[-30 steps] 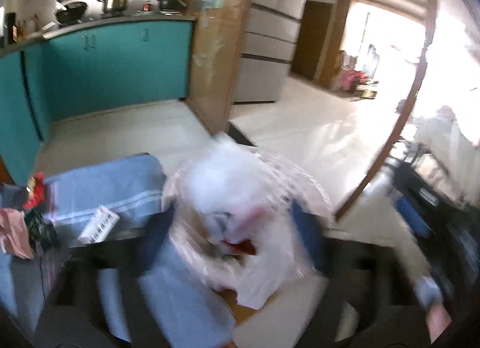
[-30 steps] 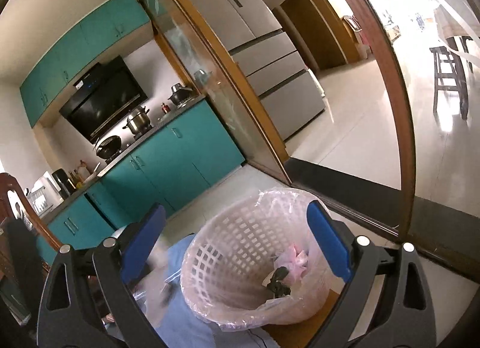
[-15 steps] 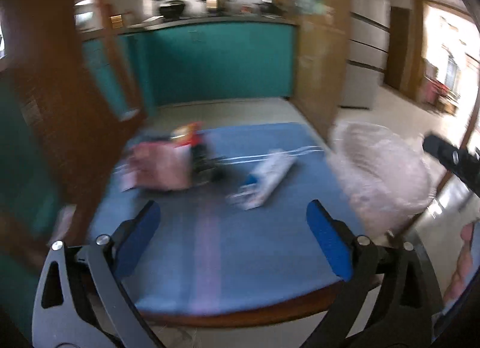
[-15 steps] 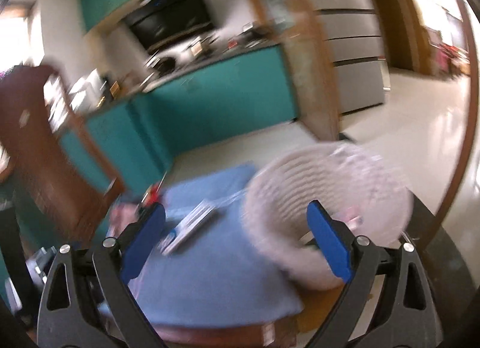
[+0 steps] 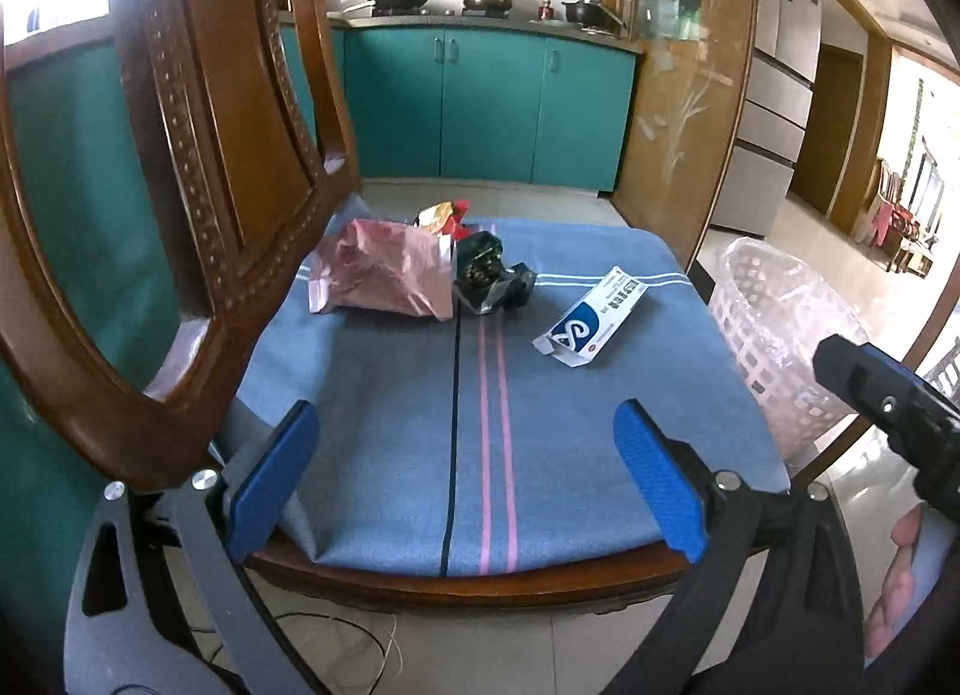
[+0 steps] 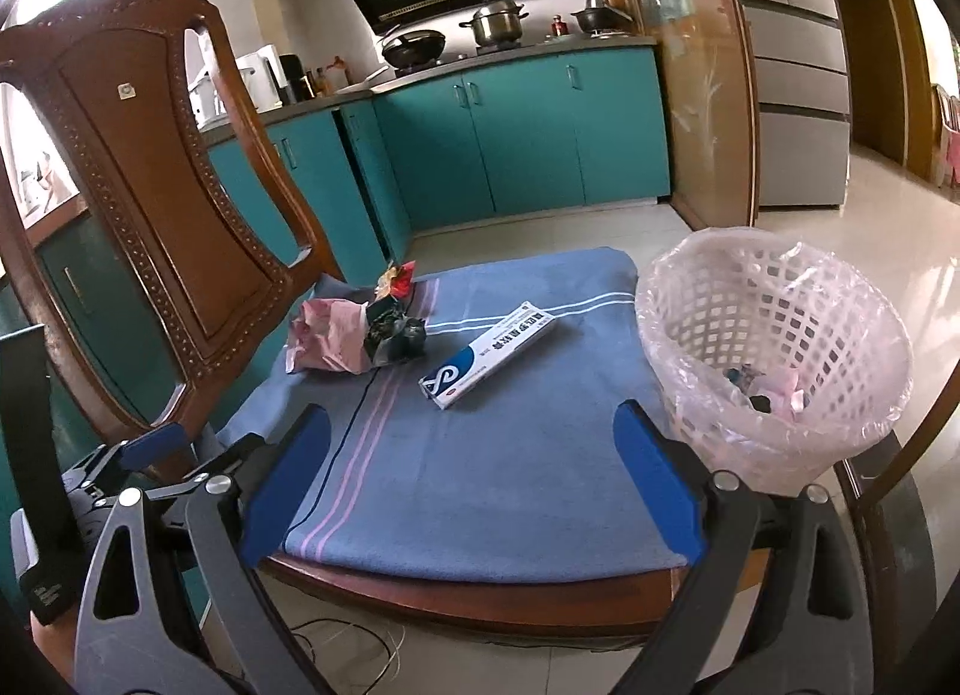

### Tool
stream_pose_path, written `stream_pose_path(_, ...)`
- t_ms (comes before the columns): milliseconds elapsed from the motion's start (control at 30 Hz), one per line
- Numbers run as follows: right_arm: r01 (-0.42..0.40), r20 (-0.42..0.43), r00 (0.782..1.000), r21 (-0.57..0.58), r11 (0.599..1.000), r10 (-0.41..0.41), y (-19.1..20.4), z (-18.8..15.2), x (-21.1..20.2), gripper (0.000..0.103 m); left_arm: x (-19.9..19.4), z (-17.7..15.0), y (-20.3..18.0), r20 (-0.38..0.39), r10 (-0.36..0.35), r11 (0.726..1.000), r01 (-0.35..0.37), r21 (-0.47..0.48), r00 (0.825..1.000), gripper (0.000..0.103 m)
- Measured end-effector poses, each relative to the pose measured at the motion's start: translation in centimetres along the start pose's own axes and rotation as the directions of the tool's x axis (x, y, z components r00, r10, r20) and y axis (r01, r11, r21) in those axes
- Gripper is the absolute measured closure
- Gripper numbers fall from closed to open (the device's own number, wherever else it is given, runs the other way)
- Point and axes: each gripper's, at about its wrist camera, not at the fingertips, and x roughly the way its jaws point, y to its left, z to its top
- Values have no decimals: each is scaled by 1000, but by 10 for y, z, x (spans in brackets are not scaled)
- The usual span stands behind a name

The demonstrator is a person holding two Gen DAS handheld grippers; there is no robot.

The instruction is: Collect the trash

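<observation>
Left gripper — fingers just spread, empty; right gripper likewise released. Both swung from lined basket toward remaining trash — medicine box, pink bag.

Chair seat, covered by blue cloth. On cloth: medicine box at centre; pink bag and black wrapper left of the box.

box on cushion — basket right

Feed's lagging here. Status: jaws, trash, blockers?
Left gripper and right gripper open, empty. Box, pink bag, black wrapper lie on the blue cloth; bin beside it. Nothing in the way.
</observation>
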Motion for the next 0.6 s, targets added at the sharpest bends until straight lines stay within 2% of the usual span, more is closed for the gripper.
stream_pose_path(133,7,-1,1000,-12,1000,-7,-1,0,2,10,-4,2,3,9,-8,1000,8,-24,1000,5)
stream_pose_path(600,14,-11,1000,-11,1000,-15,-5,1,5,10,-4,3,2,5,-6,1000,6,-19,1000,5)
